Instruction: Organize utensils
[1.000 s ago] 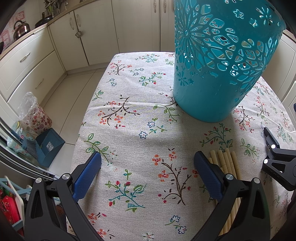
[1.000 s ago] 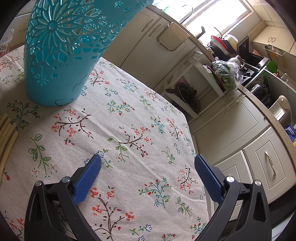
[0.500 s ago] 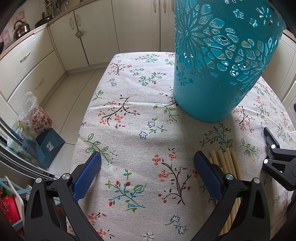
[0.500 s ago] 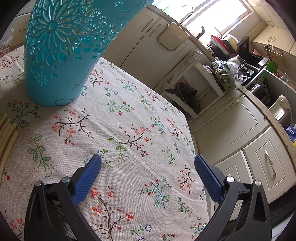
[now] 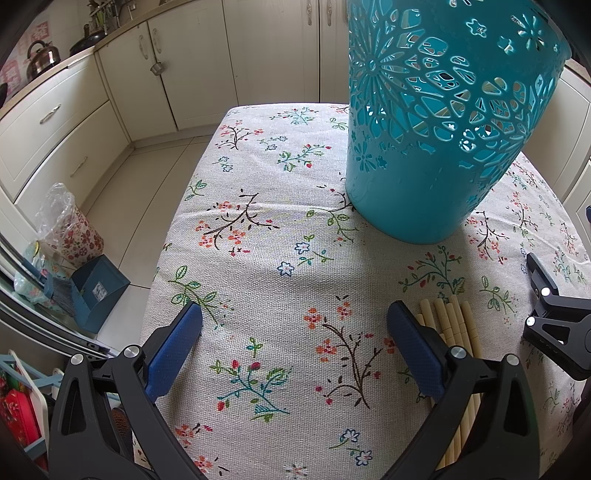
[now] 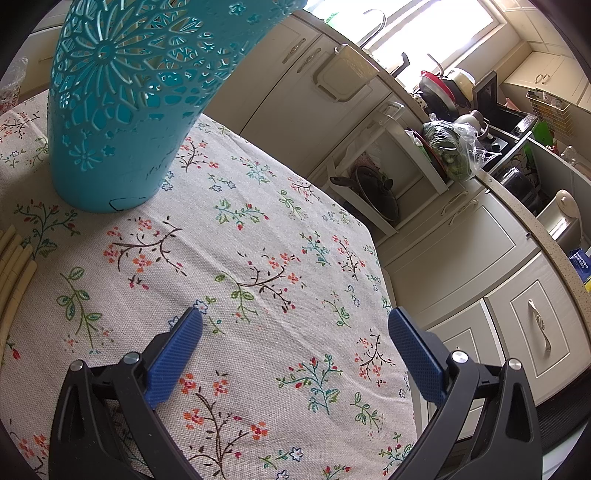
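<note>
Left hand-held gripper (image 5: 293,350): gaping wide, empty, hovering before the basket (image 5: 439,129).
Right hand-held gripper (image 6: 295,350): gaping wide, empty.
Chopsticks (image 5: 456,321): lying before the basket.

No text, brand or number can be read in either view. The dustpan (image 5: 96,291) on the floor carries a small white label, too small to make out. A blue box (image 6: 580,261) on the counter has white print, also illegible. Red signs (image 5: 37,35) on the far wall show pale characters that are too blurred to tell.
</note>
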